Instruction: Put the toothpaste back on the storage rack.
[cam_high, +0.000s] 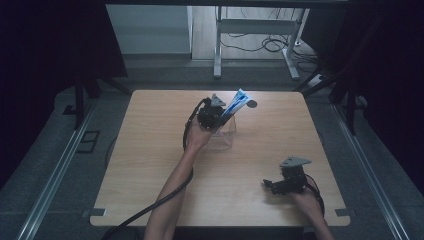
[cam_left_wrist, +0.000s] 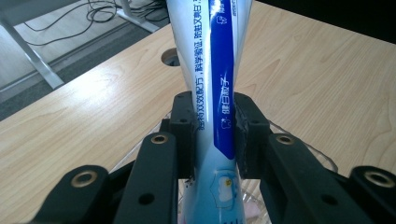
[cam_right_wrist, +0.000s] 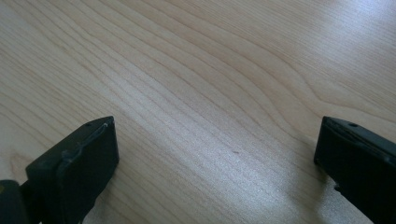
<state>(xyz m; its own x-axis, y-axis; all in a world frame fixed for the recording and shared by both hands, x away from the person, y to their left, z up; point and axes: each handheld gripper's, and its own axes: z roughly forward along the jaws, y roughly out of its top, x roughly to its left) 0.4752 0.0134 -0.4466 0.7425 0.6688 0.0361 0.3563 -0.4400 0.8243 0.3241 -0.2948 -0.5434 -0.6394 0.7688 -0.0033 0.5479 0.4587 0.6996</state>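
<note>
Blue-and-white toothpaste tube (cam_left_wrist: 217, 93), clamped by left gripper (cam_left_wrist: 212, 135) over clear plastic container (cam_high: 222, 134).
Likely mid-placement; next, lower and release. Right gripper (cam_right_wrist: 217, 154): jaws wide, empty.

High view looks down over the whole table (cam_high: 150, 150); both gripper views sit close above its wood.

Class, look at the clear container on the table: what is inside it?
The lower end of a blue-and-white tube, clamped by the left gripper, dips into the clear container. The gripper and hand hide its bottom.
</note>
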